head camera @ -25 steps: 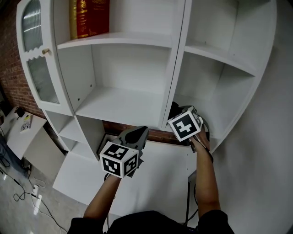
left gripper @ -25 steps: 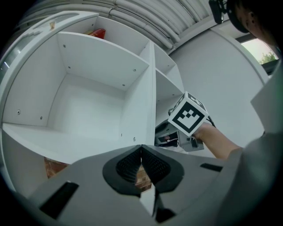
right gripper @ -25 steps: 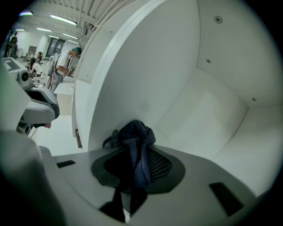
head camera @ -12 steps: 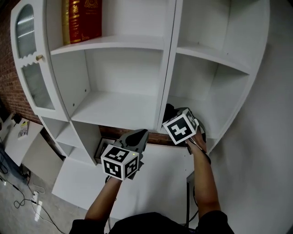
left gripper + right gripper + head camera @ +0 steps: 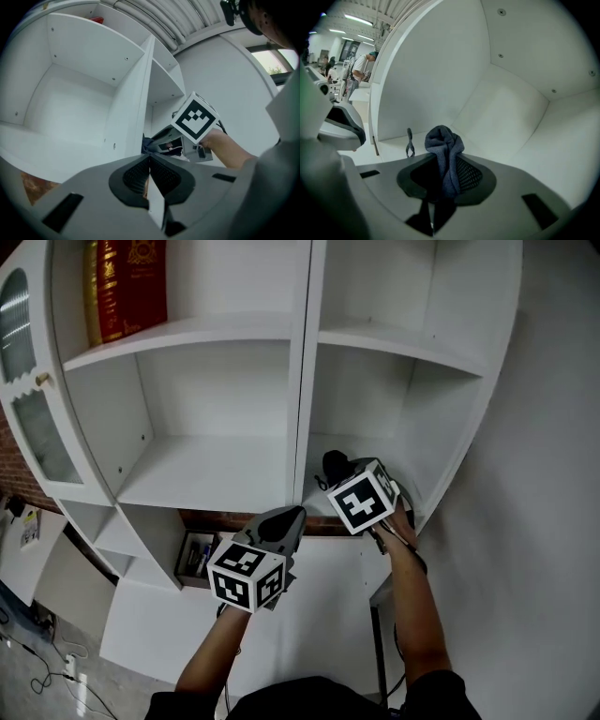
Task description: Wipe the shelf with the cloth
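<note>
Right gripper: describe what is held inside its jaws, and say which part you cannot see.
A dark grey cloth is pinched in the right gripper, bunched above its jaws. The cloth's lower end is covered by the gripper body.

The white shelf unit fills the upper half of the head view, divided by an upright divider into a left column and a right column with a curved outer side. Red books with gold print stand upright on the top-left board, at the upper left of the frame. Below the left column, lower left of centre, a small dark compartment holds small items too indistinct to identify.
</note>
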`<control>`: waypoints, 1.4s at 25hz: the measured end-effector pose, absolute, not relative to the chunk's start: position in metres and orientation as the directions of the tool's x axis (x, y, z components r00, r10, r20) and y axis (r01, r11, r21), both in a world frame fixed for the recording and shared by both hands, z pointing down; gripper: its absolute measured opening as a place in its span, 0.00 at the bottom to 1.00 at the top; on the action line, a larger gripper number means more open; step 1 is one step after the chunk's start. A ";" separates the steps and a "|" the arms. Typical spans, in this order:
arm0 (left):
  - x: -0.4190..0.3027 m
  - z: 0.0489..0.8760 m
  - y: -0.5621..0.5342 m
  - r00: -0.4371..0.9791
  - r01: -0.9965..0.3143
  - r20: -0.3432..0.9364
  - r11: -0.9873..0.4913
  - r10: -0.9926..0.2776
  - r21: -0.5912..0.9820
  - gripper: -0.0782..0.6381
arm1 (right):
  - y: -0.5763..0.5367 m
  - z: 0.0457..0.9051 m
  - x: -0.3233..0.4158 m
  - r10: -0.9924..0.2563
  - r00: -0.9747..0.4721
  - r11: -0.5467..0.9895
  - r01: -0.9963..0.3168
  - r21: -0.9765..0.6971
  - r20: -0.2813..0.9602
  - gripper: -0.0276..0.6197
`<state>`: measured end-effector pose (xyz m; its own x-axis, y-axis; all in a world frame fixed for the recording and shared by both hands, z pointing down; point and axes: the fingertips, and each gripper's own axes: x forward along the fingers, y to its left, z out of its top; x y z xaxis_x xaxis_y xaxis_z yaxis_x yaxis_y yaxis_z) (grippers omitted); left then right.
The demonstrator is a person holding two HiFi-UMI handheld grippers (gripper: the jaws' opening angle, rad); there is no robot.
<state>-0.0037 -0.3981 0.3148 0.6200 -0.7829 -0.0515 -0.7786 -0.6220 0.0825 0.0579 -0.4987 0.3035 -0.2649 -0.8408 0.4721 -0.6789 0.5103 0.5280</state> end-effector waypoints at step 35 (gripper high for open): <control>0.054 0.309 -0.390 0.703 -0.701 -0.081 -0.708 -0.707 0.088 0.13 | -0.498 0.302 0.147 -0.906 -0.132 0.350 -0.766 0.539 0.401 0.22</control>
